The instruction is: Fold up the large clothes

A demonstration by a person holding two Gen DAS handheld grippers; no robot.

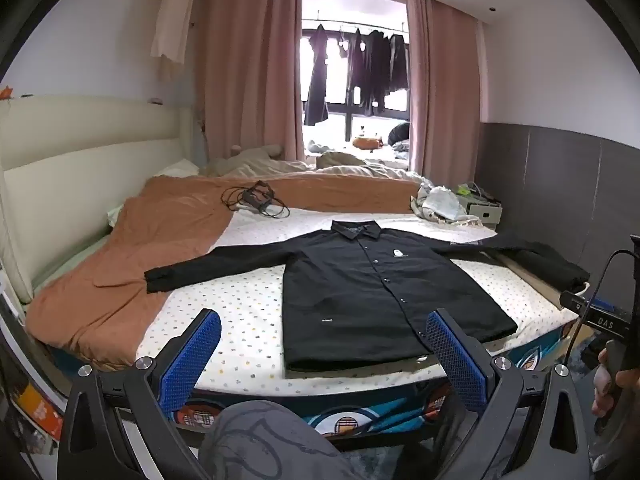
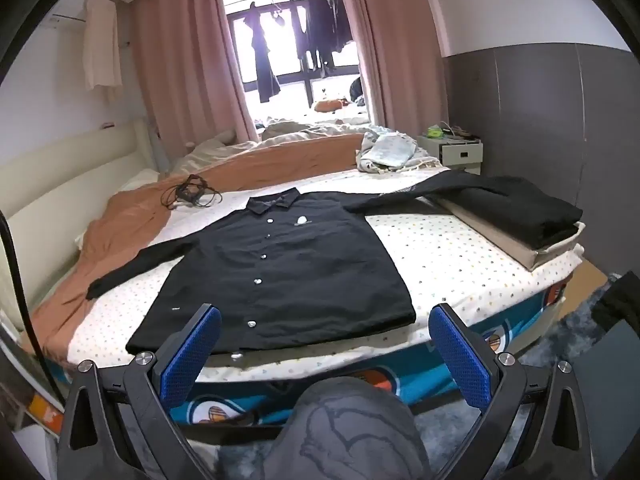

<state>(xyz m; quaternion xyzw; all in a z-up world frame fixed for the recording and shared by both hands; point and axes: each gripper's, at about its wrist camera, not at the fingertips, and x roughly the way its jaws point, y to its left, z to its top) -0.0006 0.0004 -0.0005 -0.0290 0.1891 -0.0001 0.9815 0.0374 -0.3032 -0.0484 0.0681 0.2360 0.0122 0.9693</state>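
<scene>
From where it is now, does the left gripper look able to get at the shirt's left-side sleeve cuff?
Probably yes. The left gripper is open and empty, and the black shirt's cuff lies flat on the dotted sheet with nothing between; it only needs to move forward and left.

Left tool [image 1: 322, 354]: black angular arms, round silver screws at the pivots, blue grid-textured pads [image 1: 456, 354] on both fingers. Right tool [image 2: 325, 347]: same black frame, silver screws, blue textured pads [image 2: 196, 346]. Grey patterned trousers over a knee [image 2: 352, 428] at bottom centre. At the right edge of the left view, black housing lettered "DAS" [image 1: 605, 322], thin black cable looping above.
</scene>
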